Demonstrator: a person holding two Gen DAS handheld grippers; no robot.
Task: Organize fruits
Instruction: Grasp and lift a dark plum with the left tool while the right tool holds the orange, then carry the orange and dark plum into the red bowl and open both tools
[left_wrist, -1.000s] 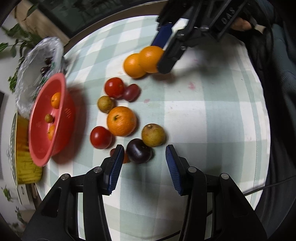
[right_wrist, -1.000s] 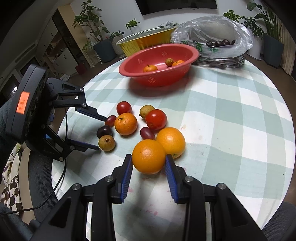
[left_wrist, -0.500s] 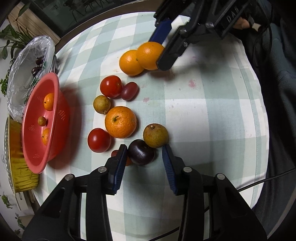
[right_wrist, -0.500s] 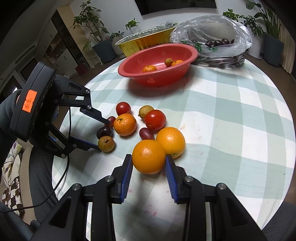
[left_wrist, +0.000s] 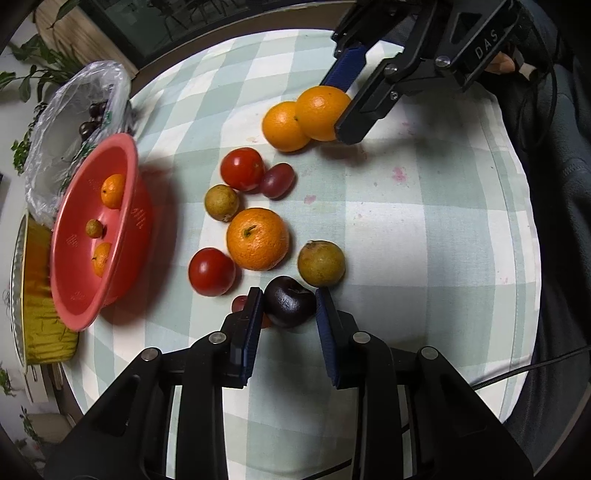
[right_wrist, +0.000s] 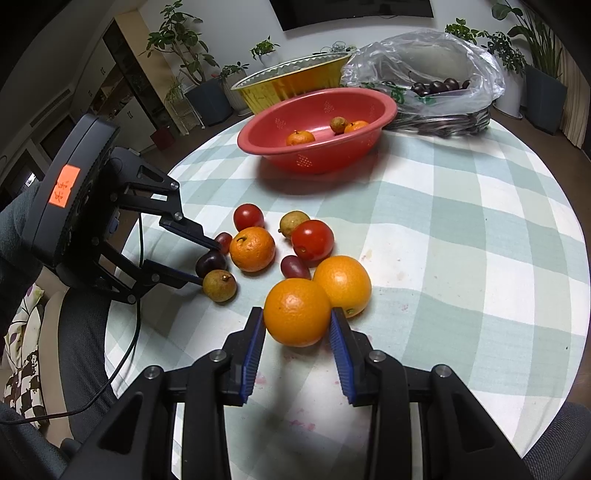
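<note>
Loose fruit lies on a round checked table (left_wrist: 424, 229). My left gripper (left_wrist: 289, 297) points steeply down over a dark plum (left_wrist: 290, 306); its jaws are closing and both blue pads meet the plum's sides. The same plum (right_wrist: 210, 262) shows between its fingers in the right wrist view. My right gripper (right_wrist: 297, 325) is shut on a large orange (right_wrist: 297, 312) that rests on the cloth against a second orange (right_wrist: 343, 282). Beside the plum are a brownish round fruit (left_wrist: 321, 263), a mandarin (left_wrist: 258, 239) and a tomato (left_wrist: 211, 271).
A red bowl (right_wrist: 258, 144) with three small citrus fruits stands at the far side, with a yellow foil tray (right_wrist: 291, 81) and a plastic bag of cherries (right_wrist: 443, 55) behind it. Another tomato (left_wrist: 242, 168), a red oval fruit (left_wrist: 277, 180) and a small brownish fruit (left_wrist: 221, 202) lie between the grippers.
My left gripper's jaws have narrowed from wide apart to the plum's sides, with the fingers reaching a little further along it. The right gripper and its orange have not moved.
</note>
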